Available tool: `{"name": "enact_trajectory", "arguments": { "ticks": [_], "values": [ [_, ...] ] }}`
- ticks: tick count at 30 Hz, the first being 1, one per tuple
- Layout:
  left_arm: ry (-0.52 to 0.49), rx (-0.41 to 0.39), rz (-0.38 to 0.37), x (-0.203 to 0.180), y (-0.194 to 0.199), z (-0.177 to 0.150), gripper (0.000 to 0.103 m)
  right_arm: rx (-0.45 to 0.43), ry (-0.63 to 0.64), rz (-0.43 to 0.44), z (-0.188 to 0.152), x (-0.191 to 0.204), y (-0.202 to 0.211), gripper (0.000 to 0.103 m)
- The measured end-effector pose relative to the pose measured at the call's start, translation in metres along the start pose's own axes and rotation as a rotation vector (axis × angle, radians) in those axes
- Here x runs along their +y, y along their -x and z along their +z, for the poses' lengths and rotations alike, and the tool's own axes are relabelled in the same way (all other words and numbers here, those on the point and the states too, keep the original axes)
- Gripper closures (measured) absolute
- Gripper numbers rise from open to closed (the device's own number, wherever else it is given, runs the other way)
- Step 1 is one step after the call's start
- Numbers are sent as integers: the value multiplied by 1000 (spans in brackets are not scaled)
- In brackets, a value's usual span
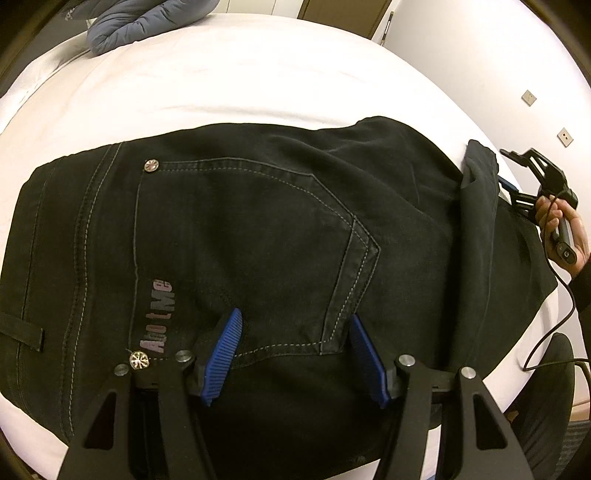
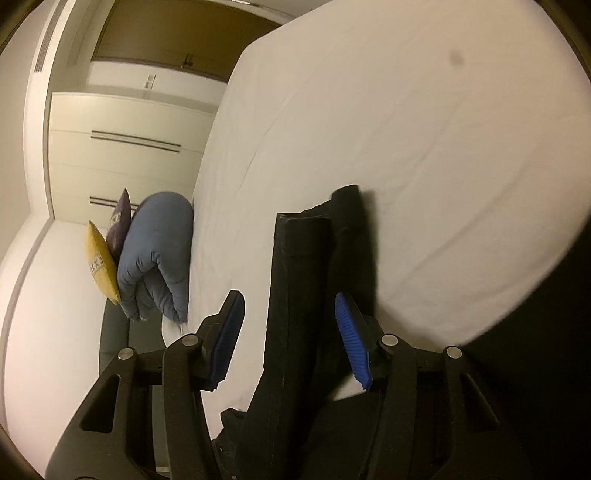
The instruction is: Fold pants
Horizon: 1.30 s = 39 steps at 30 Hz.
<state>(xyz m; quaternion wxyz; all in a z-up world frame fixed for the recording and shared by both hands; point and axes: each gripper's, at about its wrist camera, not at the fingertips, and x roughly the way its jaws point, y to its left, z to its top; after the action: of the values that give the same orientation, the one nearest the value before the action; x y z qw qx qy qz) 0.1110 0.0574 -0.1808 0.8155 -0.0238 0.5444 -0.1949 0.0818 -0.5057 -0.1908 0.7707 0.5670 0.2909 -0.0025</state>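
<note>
1. So, edges first: the black pants (image 1: 258, 229) lie across a white bed (image 1: 221, 85), with lots of bare sheet beyond them in the left wrist view. A folded blue duvet (image 1: 140, 22) sits at the far edge, well apart from the pants. Near the right edge of that view the mattress drops off, and a wall with two small wall plates (image 1: 529, 97) stands past it.
2. In the right wrist view the bed runs off into a wide open stretch of sheet, and a yellow cushion (image 2: 100, 266) and a purple cushion (image 2: 120, 221) sit just beside the duvet off the bed's side.
3. The left gripper (image 1: 295, 350) hovers over the seat of the pants, jaws spread apart, straddling the lower corner of the back pocket (image 1: 258, 258). I can't tell if the blue pads touch the fabric.
4. The right gripper (image 2: 291, 339) has the leg ends (image 2: 306, 266) running up between its fingers, with gaps on both sides, so it's released, not clamped. A hand (image 1: 561, 229) holds it.
5. The pants are dark denim with pale stitching, shiny rivets (image 1: 151, 165) and a printed logo (image 1: 159, 317) by the pocket. One leg end looks doubled over.
</note>
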Motion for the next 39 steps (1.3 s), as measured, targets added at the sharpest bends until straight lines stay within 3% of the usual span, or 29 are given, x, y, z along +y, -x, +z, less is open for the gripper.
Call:
{"name": "enact_trajectory", "arguments": {
  "ticks": [7, 11, 12, 14, 16, 20, 24, 26, 28, 30, 34, 36, 39],
  "values": [
    [1, -3, -5, 0, 1, 0, 41, 29, -10, -38, 1, 4, -35, 56],
    [1, -3, -4, 0, 1, 0, 41, 33, -3, -41, -3, 5, -43, 77],
    [0, -3, -4, 0, 1, 0, 41, 36, -1, -40, -3, 7, -46, 88],
    [-2, -3, -3, 0, 2, 0, 40, 42, 12, -59, -8, 9, -47, 99],
    [-4, -3, -2, 0, 3, 1, 41, 30, 40, -79, -8, 19, -48, 101],
    [-6, -2, -4, 0, 4, 2, 40, -33, 93, -54, -19, 47, -9, 101],
    [-7, -1, -7, -1, 4, 3, 40, -162, 113, 35, -34, 69, 68, 101],
    [-1, -1, -15, 1, 5, 5, 40, -230, 100, 40, -48, 64, 107, 101],
    [6, 0, -23, 3, 5, 6, 40, -297, 58, 16, -67, 46, 144, 101],
    [-4, 6, -17, 3, 5, 7, 40, -334, 16, -64, -93, 17, 167, 101],
    [-34, 22, 2, 1, 5, 11, 40, -328, -155, -175, -132, -60, 184, 101],
    [-37, 30, 5, 0, 5, 14, 40, -330, -227, -152, -141, -86, 187, 101],
    [-39, 38, 13, -1, 6, 17, 40, -348, -172, -152, -142, -76, 189, 101]
  ]
}}
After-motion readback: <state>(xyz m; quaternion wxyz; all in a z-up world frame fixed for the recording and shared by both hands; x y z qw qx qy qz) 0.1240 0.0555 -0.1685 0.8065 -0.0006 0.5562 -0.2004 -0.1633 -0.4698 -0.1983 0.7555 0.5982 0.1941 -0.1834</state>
